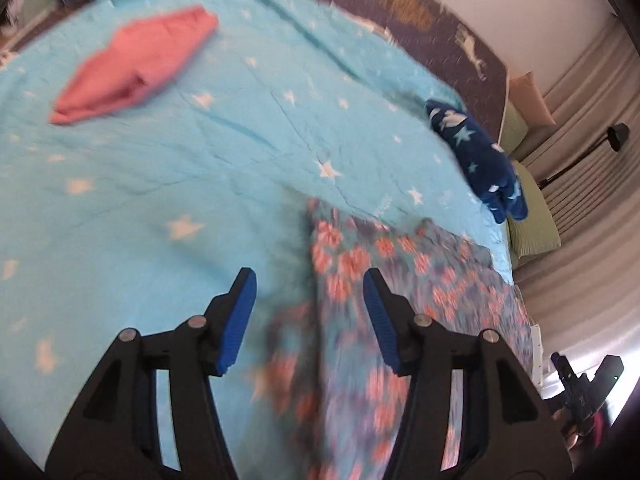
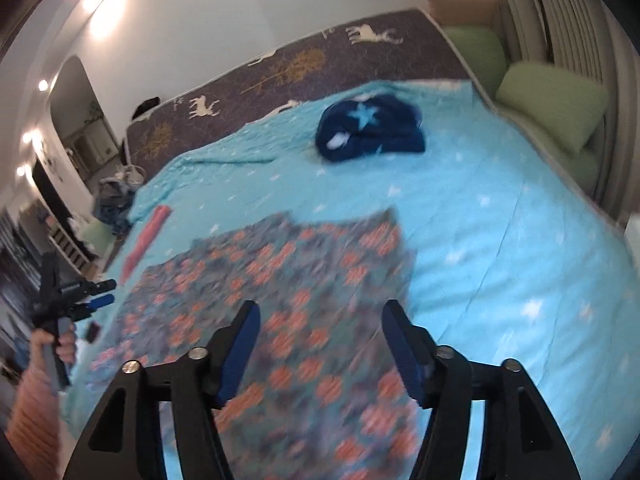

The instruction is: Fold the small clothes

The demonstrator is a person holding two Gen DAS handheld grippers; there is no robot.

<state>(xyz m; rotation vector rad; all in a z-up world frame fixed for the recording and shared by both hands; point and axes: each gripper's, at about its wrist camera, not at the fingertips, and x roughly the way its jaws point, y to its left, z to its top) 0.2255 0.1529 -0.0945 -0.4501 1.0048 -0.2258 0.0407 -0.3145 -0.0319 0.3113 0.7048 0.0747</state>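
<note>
No readable text, labels, brands or nos. anywhere in either view. Both views are motion-blurred. Prints on the fabrics are pics only, no lettering.
</note>
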